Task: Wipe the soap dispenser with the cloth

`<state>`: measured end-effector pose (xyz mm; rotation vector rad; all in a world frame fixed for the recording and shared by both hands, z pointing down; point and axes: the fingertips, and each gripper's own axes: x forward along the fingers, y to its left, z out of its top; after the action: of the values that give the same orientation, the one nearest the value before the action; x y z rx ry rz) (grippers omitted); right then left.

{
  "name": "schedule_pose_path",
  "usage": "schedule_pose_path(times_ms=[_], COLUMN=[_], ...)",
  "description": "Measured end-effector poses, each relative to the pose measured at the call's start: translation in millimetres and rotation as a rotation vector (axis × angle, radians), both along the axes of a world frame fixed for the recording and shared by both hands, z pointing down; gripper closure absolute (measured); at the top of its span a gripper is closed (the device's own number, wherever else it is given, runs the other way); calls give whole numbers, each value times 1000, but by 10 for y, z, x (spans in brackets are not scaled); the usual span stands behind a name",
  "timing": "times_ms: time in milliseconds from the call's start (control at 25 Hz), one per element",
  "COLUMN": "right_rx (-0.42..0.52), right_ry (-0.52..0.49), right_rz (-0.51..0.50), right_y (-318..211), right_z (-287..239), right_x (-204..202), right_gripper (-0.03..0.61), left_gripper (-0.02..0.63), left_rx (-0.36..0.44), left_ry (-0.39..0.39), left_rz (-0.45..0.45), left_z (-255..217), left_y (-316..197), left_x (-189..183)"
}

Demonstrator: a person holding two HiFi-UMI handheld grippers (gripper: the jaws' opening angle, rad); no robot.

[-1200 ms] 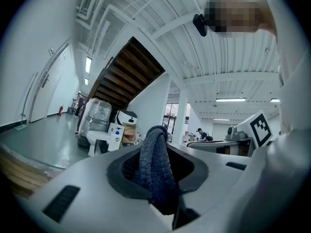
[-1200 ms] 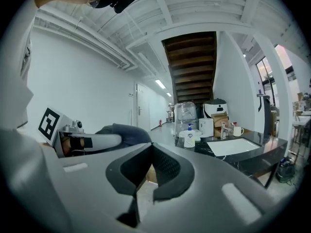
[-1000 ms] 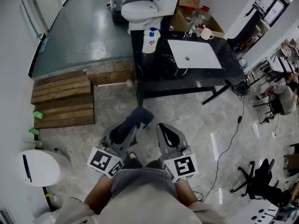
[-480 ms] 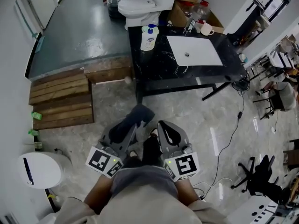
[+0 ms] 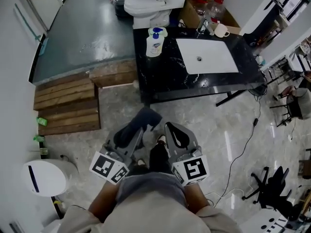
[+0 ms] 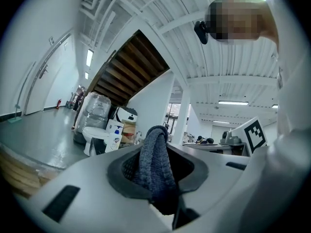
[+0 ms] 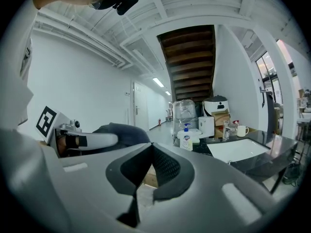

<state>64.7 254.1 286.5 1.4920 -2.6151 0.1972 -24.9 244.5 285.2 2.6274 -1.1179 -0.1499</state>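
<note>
Left gripper (image 6: 155,147): grey moulded jaws clamped on a folded dark grey ribbed knit cloth (image 6: 154,171). Right gripper (image 7: 149,152): clenched, nothing between its ribbed pads. White plastic soap dispenser with blue pump (image 5: 154,42) upright, upper centre, at the left edge of the glossy black veined counter (image 5: 165,74), beside the white rectangular basin (image 5: 206,57). Pale polished stone floor (image 5: 214,130); rough wooden plank steps (image 5: 68,103) at left.
</note>
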Motion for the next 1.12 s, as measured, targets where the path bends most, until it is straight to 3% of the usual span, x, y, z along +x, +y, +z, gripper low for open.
schedule_pose_path(times_ms=[320,760,1120], right_rx=[-9,6,30], right_ry=[-15,-64,-127], right_rz=[-38,-110,-125], right_y=[-657,-1361,-1611], right_z=[28,-11,-81], right_x=[363,868,1029], right_gripper=[578,578,578], left_gripper=[526,526,526], left_rx=[-35,-35,-6], left_ry=[25,-44,-93], left_rz=[-16,-70,-132], left_z=[12,-42,-176], left_y=[-634,-1232,-1439], left_x=[368,865,904])
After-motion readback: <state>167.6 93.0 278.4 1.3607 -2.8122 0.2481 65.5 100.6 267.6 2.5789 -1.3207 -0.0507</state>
